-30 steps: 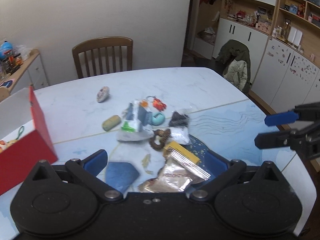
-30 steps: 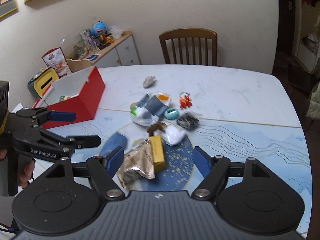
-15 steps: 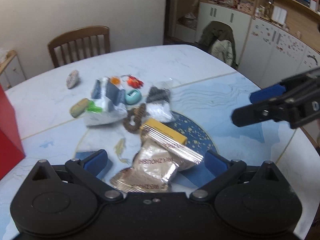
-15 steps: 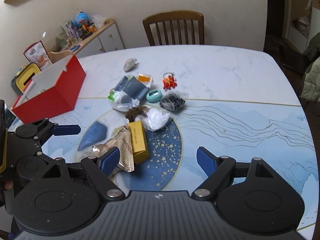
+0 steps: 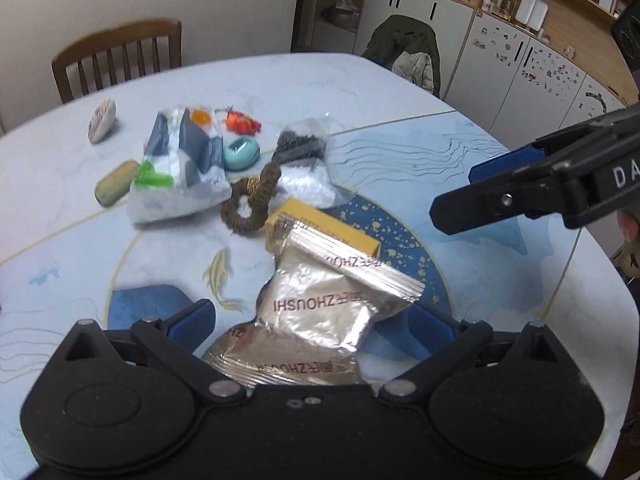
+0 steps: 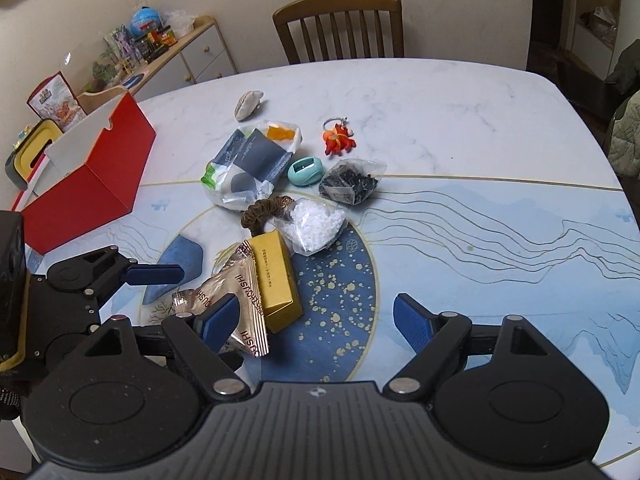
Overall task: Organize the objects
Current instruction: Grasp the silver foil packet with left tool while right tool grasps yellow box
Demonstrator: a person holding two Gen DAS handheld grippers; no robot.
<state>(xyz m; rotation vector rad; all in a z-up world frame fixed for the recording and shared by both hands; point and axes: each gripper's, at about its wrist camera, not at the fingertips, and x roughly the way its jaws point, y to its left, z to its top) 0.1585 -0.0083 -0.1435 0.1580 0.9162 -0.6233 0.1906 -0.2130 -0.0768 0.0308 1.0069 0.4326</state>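
Small objects lie in a heap mid-table: silver snack packets (image 5: 328, 312), a yellow box (image 6: 276, 280), a brown woven ring (image 5: 252, 204), a bag of white beads (image 6: 314, 226), a bag of dark bits (image 6: 350, 182), a teal case (image 6: 306, 170), a tissue bag (image 6: 252, 164) and an orange keychain (image 6: 338, 140). My left gripper (image 5: 316, 326) is open, its jaws either side of the silver packets (image 6: 236, 300). My right gripper (image 6: 316, 318) is open above the table, right of the yellow box (image 5: 320, 228).
An open red box (image 6: 88, 176) stands at the table's left edge. A wooden chair (image 6: 340, 24) is at the far side. A pebble-like object (image 6: 248, 105) and a tan oval piece (image 5: 116, 182) lie near the heap. Cabinets (image 5: 500, 56) stand at the right.
My left gripper has swung right and moved in on the silver packets, which now lie between its jaws. My right gripper has edged closer to the heap. The red box left the left wrist view.
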